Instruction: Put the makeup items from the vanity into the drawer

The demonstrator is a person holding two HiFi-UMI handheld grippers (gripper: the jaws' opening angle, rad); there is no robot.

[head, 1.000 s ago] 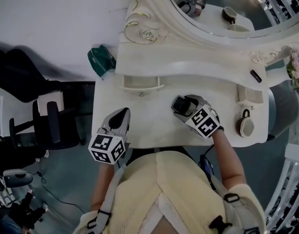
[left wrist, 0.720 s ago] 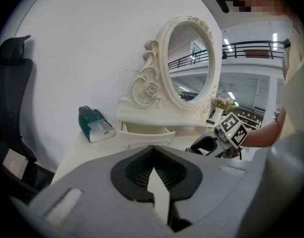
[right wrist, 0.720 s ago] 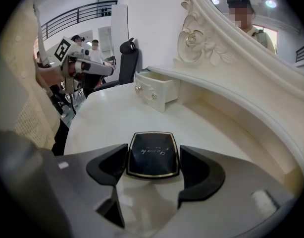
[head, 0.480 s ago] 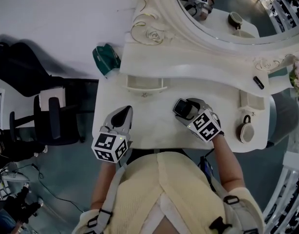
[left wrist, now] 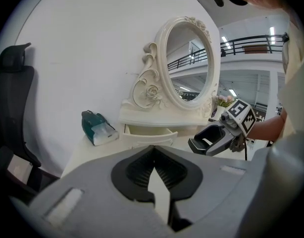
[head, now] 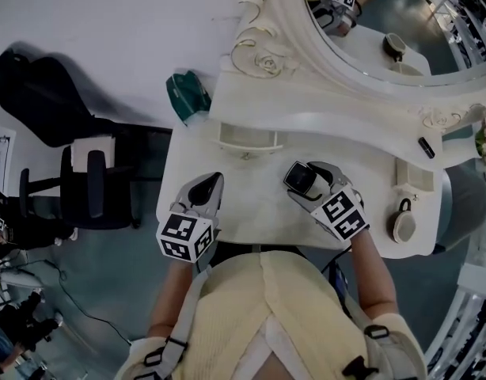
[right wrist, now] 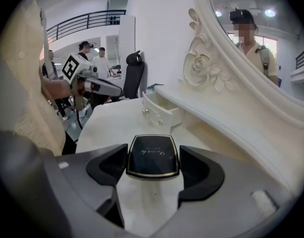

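My right gripper (head: 303, 172) is shut on a black square compact (head: 296, 180) with a gold rim, held just above the white vanity top (head: 251, 204). In the right gripper view the compact (right wrist: 152, 156) sits flat between the two dark pads (right wrist: 201, 172). The small white drawer (head: 247, 138) under the mirror shelf stands pulled open, left of and beyond the compact; its front with a knob (right wrist: 159, 114) shows ahead. My left gripper (head: 212, 183) rests shut and empty at the vanity's front left, and the open drawer (left wrist: 148, 133) lies ahead of it.
A teal pouch (head: 187, 95) lies off the vanity's left rear corner. At the right end are a round hand mirror (head: 402, 222), a small white tray (head: 409, 174) and a black stick (head: 426, 146). The oval mirror frame (head: 306, 46) rises behind. A black office chair (head: 85, 188) stands left.
The head view has drifted, so the vanity shows further right. The right gripper with the compact has edged slightly toward the drawer. The left gripper has kept its place.
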